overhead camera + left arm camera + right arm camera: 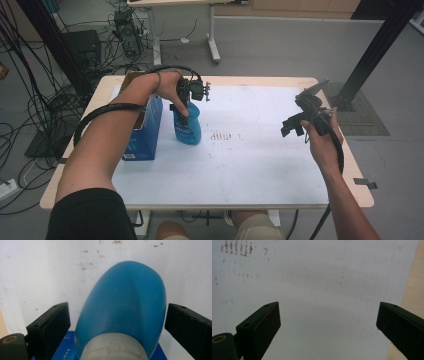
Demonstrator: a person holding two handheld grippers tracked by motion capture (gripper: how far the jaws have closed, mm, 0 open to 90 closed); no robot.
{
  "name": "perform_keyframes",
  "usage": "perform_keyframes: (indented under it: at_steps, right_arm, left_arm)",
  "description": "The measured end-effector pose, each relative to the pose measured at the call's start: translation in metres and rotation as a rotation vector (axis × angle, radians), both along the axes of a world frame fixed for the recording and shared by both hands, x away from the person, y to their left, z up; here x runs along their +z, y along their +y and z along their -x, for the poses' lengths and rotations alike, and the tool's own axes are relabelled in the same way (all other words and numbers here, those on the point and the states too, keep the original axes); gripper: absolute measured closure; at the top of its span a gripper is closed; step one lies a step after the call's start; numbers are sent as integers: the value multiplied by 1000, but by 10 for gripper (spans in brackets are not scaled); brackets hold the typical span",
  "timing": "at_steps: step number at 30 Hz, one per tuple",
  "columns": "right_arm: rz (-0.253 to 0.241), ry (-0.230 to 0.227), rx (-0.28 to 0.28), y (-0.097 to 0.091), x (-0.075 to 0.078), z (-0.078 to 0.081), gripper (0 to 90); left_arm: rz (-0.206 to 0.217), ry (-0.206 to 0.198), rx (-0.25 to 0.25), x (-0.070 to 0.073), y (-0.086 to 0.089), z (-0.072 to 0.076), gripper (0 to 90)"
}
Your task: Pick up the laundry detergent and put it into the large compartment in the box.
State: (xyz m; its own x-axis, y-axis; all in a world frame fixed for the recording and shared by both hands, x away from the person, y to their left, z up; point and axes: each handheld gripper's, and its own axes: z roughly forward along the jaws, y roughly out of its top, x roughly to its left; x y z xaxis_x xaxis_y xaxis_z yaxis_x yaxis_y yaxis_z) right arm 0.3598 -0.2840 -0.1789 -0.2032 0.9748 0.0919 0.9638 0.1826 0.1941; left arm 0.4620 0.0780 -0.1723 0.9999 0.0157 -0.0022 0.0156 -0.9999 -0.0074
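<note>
A blue plastic bottle [188, 128] with a white cap stands upright on the white mat [250, 160], left of centre. My left gripper [184, 111] comes down over its top. In the left gripper view the bottle [125, 305] sits between the two jaws of the left gripper [117, 307], which is open; a gap shows at the left jaw, and the right jaw is close to the bottle's side. My right gripper [292, 126] hangs above the right part of the mat. In its own view the right gripper [328, 305] is open with nothing between the jaws.
A blue box [146, 131] stands just left of the bottle, close against it. Brown specks [221, 135] mark the mat's centre. The wooden table edge [412, 290] runs beside the mat on the right. Cables and a black post surround the table.
</note>
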Motion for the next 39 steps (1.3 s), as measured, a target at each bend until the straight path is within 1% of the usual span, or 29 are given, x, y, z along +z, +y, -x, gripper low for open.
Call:
perform_keyframes:
  at_steps: [6, 11, 18, 39]
  right_arm:
    - [0, 1, 0, 0, 0, 0, 56]
    - [-1, 0, -1, 0, -1, 0, 55]
    - [-3, 2, 2, 0, -2, 0, 55]
    - [-7, 1, 4, -1, -3, 0, 55]
  left_arm:
    - [-2, -3, -4, 1, -2, 0, 69]
    - [4, -12, -8, 2, -1, 2, 75]
    - [2, -13, -3, 3, -1, 2, 76]
    - [3, -23, -8, 5, -1, 3, 77]
